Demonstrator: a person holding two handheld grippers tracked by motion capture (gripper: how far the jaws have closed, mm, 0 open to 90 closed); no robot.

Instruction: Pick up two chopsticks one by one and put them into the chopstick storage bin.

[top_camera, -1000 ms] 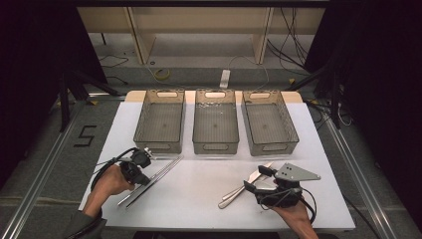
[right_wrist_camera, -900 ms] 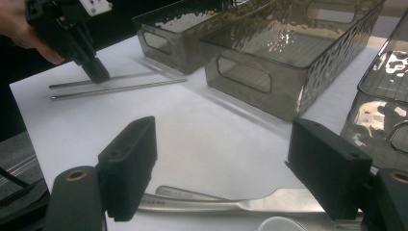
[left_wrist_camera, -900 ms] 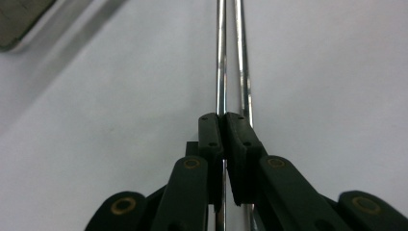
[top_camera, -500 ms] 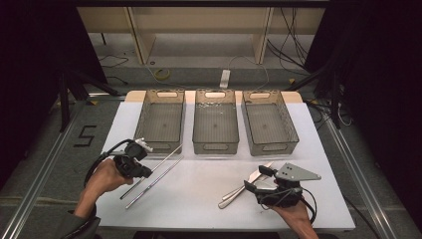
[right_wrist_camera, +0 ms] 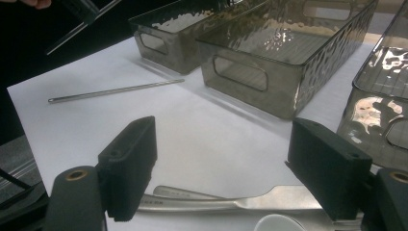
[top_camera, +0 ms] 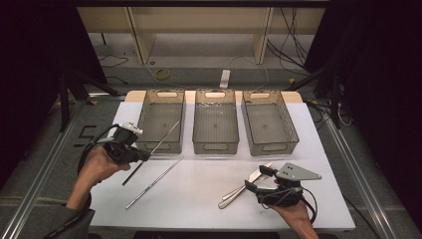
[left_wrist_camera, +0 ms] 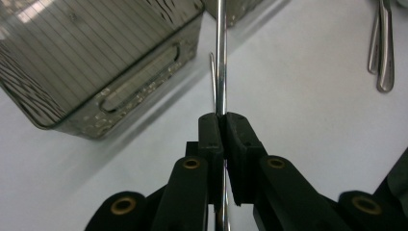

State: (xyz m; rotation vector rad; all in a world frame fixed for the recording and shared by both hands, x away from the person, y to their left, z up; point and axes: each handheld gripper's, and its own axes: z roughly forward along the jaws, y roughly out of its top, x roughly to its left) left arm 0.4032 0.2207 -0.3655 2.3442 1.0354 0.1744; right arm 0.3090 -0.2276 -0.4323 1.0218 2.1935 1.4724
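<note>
Chopstick (top_camera: 158, 142), metal: clamped in left tongs (top_camera: 142, 155), tip over left bin (top_camera: 160, 122) at 10 o'clock. Keep the grip firm, level it along the bin, lower before release. Second chopstick (top_camera: 154, 182) on table (top_camera: 199, 209). Right tongs (top_camera: 254, 180) apart, over cutlery (top_camera: 239, 191).

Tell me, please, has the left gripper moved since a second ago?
Yes: the left gripper, shut on a metal rod, rose toward the left bin.

A thin metal chopstick (top_camera: 158, 143) slants above the table, its tip over the left bin.
</note>
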